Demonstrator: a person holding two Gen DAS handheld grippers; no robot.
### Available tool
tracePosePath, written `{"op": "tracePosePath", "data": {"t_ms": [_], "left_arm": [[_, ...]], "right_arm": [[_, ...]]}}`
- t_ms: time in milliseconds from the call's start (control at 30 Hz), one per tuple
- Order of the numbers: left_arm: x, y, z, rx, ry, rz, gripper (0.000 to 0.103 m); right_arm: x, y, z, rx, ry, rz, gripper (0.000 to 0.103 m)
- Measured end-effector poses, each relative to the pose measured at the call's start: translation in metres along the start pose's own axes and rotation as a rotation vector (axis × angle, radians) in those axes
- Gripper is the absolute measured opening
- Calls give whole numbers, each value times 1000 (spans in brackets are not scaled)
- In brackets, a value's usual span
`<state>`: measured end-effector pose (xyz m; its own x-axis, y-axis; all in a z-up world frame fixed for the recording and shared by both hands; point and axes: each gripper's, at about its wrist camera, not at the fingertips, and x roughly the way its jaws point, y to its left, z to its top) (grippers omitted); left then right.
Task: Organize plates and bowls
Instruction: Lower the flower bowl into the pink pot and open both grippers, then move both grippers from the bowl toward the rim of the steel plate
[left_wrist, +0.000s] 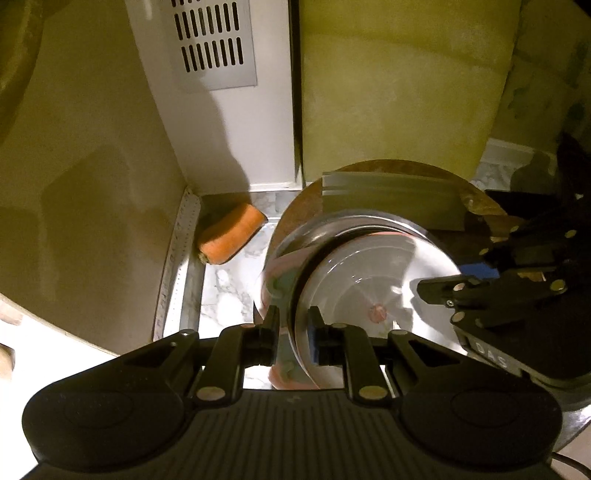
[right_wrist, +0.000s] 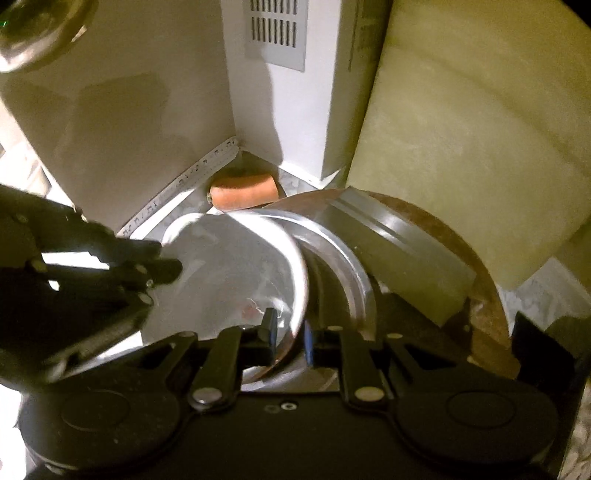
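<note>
Item: steel bowl (left_wrist: 373, 288), on marble counter (left_wrist: 221, 284) in corner, against round wooden board (right_wrist: 495, 314); carrot piece (left_wrist: 231, 236) near.
Left gripper (left_wrist: 293, 328): jaws clamped on near rim.
Right gripper (right_wrist: 290, 332): jaws clamped on opposite rim.
Handling, judged: light, rigid, not fragile; polished wall slippery. Best hold: rolled rim edge, both sides.

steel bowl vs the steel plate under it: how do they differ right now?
The steel bowl is deeper and tilted; the steel plate is shallow and lies flatter. Both claws, left and right, pinch the bowl's rim; the plate is ungripped. Both are shiny metal.
</note>
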<state>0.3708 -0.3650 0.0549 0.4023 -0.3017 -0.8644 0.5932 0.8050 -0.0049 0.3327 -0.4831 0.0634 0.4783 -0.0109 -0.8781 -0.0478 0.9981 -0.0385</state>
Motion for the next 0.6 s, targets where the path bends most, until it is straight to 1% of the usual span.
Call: {"op": "tracePosePath", "data": {"t_ms": [133,400,500,600], "left_arm": [[0,-2,-2,13,-9,10,16],[-2,7,-6,-23,-4,-24,16],[-3,8,-7,-19,-11,-22,16],[-5,10,-9,-24,-14,-29,16]], "right_arm": [[2,0,-2,-3,5,-6,9],[1,5,-1,-32,1,-29,8],[-4,7,0,-47,-15,-40,9],[-3,9,1,-69,-13,-50,8]]}}
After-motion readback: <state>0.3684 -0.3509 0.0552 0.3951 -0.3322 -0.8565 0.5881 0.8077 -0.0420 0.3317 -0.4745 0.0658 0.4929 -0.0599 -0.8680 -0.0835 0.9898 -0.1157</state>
